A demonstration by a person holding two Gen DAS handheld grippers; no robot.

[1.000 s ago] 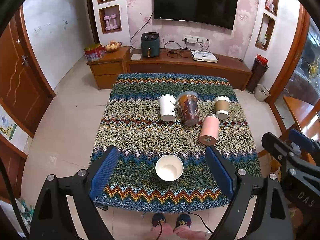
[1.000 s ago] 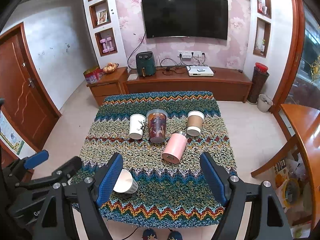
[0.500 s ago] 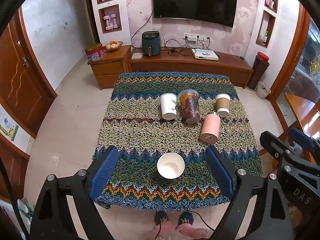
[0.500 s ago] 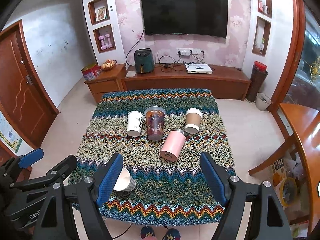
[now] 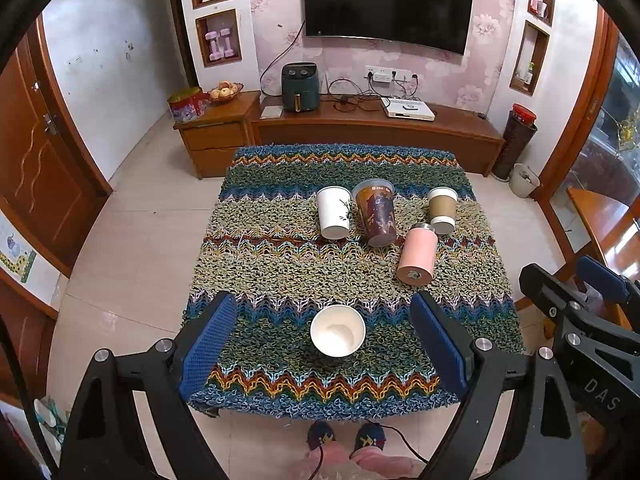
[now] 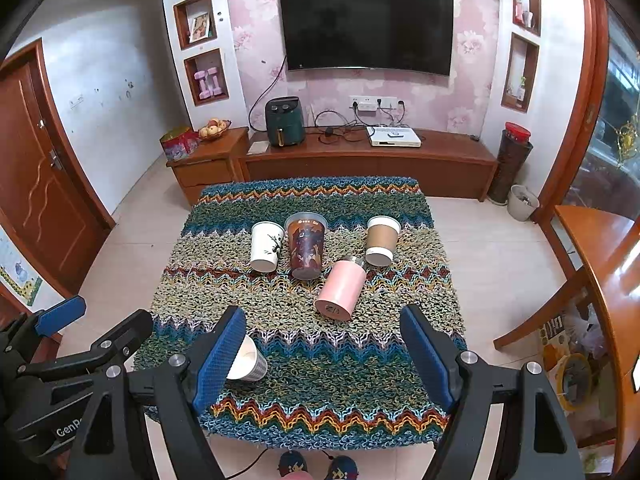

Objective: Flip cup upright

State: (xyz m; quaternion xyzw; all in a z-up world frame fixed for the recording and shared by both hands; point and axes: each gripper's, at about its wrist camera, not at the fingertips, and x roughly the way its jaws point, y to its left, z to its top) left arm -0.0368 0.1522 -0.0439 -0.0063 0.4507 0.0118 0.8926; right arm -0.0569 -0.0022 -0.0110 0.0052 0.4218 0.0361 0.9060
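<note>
left wrist view: "das" on right gripper (jaws apart).

**Five cups on a covered table**

A knitted cloth covers the table. Near its front edge a paper cup stands upright, between the left gripper's spread fingers. Farther back, three cups stand in a row: a cup at left, a taller cup in the middle, a sleeved cup at right. A tumbler lies on its side before the sleeved cup, just beside it.
</note>
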